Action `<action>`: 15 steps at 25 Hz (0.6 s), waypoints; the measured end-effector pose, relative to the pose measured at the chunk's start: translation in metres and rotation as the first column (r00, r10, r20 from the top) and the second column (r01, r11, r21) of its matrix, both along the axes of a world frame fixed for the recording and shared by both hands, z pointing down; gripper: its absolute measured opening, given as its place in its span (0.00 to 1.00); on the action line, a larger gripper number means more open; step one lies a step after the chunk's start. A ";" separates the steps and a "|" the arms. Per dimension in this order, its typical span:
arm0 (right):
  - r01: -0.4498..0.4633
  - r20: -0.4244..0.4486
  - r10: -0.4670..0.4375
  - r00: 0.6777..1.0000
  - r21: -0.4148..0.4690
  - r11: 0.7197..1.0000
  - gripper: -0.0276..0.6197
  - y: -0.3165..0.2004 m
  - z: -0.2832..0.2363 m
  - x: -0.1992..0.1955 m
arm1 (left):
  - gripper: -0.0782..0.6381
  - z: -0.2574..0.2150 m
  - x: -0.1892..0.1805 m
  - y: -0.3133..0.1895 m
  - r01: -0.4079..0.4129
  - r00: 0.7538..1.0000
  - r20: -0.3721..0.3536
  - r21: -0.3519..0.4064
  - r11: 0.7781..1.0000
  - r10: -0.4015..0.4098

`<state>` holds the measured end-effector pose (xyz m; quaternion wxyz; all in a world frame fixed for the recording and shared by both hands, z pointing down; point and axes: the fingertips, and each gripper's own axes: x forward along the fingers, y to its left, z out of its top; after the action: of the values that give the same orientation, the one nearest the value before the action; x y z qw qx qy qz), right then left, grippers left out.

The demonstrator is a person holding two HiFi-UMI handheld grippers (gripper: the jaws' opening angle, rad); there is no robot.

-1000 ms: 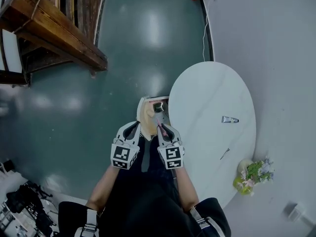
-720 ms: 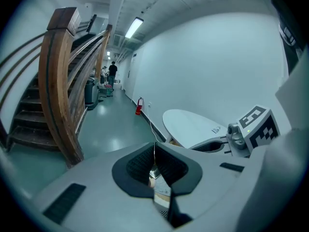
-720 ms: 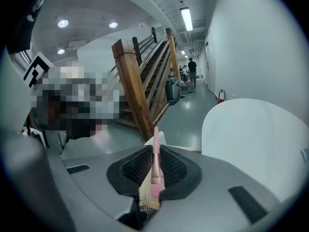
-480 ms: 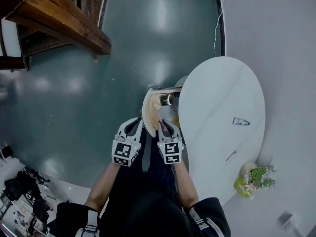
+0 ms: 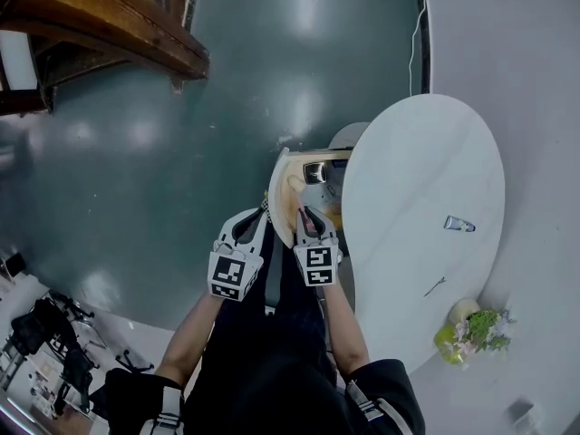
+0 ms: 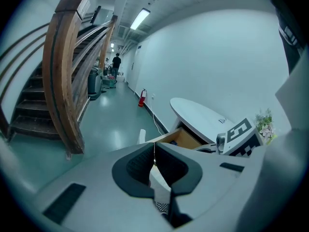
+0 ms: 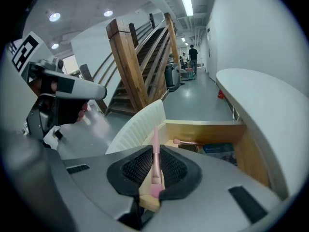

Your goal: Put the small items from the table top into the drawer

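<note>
A slim pink makeup brush point(image 7: 155, 158) stands pinched between the pads of my right gripper point(image 7: 155, 164), its tip pointing at the open wooden drawer point(image 7: 203, 128). Inside the drawer lie another pink brush point(image 7: 185, 142), a dark flat item point(image 7: 188, 148) and a blue box point(image 7: 218, 149). In the head view my right gripper point(image 5: 306, 217) hovers at the near end of the drawer point(image 5: 313, 172). My left gripper point(image 5: 254, 227) hangs beside it, left of the drawer; in its own view the left gripper point(image 6: 154, 159) is shut and empty. A small silver tube point(image 5: 459, 224) and a thin dark pin point(image 5: 436, 286) lie on the white oval table point(image 5: 408, 170).
A pot of flowers point(image 5: 473, 330) stands at the table's near right end. The drawer's white ribbed front point(image 7: 137, 127) juts out toward me. A wooden staircase point(image 5: 100, 25) rises at the far left across the green floor point(image 5: 181, 152). A person point(image 7: 193, 54) walks far down the corridor.
The view has swung left, so the table and drawer sit further right in the picture. Both grippers keep their grip states and the right one stays by the drawer with the pink brush.
</note>
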<state>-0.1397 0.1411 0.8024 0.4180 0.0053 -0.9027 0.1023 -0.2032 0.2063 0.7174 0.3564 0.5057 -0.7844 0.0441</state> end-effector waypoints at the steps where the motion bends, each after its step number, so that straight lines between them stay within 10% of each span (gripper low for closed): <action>1: -0.001 -0.008 0.001 1.000 0.002 1.000 0.14 -0.001 0.006 -0.001 | 0.14 0.001 0.000 0.000 -0.001 1.000 -0.002 -0.001 1.000 0.001; 15: -0.013 -0.074 0.014 0.997 0.022 1.000 0.14 -0.013 0.063 -0.025 | 0.14 0.009 0.009 0.010 -0.011 1.000 -0.021 -0.019 1.000 0.010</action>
<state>-0.1650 0.1281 0.8650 0.4502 0.0197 -0.8876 0.0952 -0.1945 0.2166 0.7260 0.3692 0.5067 -0.7775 0.0483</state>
